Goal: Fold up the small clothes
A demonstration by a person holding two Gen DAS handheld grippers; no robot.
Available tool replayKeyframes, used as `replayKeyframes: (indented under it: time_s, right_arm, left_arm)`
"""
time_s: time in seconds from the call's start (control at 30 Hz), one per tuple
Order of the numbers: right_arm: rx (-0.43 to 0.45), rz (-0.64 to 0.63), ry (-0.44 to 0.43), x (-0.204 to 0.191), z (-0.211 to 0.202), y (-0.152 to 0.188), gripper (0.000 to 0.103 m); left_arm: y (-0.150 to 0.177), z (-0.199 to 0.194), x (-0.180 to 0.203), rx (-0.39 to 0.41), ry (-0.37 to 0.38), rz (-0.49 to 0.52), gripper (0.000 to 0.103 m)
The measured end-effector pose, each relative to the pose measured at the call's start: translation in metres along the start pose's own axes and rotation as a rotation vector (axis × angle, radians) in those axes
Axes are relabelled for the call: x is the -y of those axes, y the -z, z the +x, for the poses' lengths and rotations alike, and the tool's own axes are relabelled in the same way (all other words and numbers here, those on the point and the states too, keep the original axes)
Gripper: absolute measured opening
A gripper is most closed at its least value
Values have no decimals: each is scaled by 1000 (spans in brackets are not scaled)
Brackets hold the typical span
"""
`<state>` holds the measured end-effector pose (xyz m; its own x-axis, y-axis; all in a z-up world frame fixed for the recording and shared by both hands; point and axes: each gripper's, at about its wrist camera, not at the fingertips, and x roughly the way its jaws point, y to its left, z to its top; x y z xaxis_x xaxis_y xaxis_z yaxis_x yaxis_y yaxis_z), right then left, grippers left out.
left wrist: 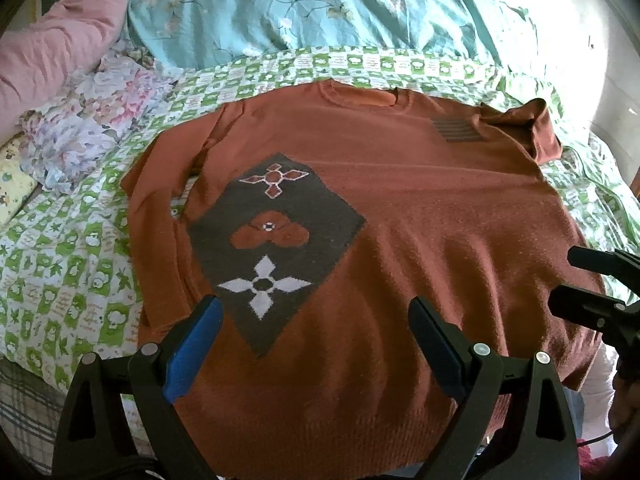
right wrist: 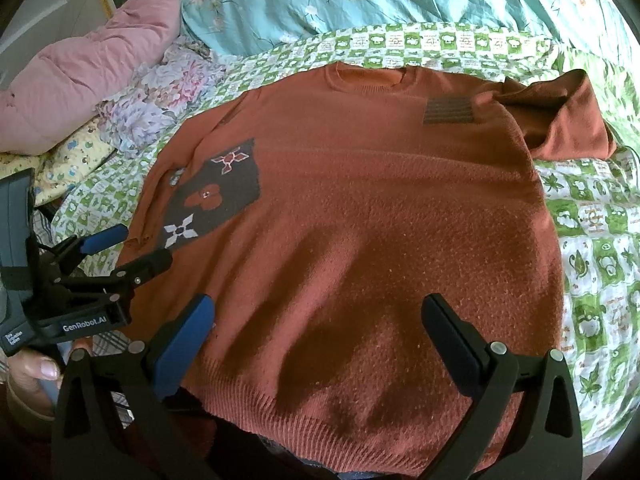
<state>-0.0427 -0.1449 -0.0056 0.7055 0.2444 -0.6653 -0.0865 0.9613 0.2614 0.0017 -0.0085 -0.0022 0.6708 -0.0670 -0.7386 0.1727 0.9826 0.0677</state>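
Sweater (right wrist: 360, 220) fuzzy matt knit; bedsheet (right wrist: 592, 216) thin printed cotton.

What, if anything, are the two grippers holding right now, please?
Nothing. The left gripper and right gripper both hover open above the sweater, near its hem.

Left gripper (left wrist: 314, 312) wide open, two fingers far apart, holding nothing. Right gripper (right wrist: 318, 310) wide open too, also holding nothing. Both side by side, pointing forward. A thumb (right wrist: 34, 376) wrapped round the left handle.
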Motion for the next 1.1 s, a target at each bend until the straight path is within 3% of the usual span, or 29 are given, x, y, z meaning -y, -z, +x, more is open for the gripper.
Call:
replayKeyframes:
  time_s: [0.33, 0.43, 0.67, 0.87, 1.1]
  right_arm:
    - [-51, 48, -33, 8, 8, -8, 103]
    - [-11, 24, -14, 6, 8, -7, 102]
    - [12, 49, 1, 23, 7, -22, 89]
    - [51, 70, 28, 63, -2, -57, 89]
    - [63, 68, 107, 132, 8, -133, 89]
  left_arm:
    - [-7, 13, -4, -23, 44, -24, 94]
    - [-10, 20, -4, -37, 53, -24, 94]
    - [-26, 35, -7, -76, 124, -43, 95]
    - [-52, 46, -15, -72, 109, -60, 99]
    - [-82, 63, -25, -69, 130, -96, 99]
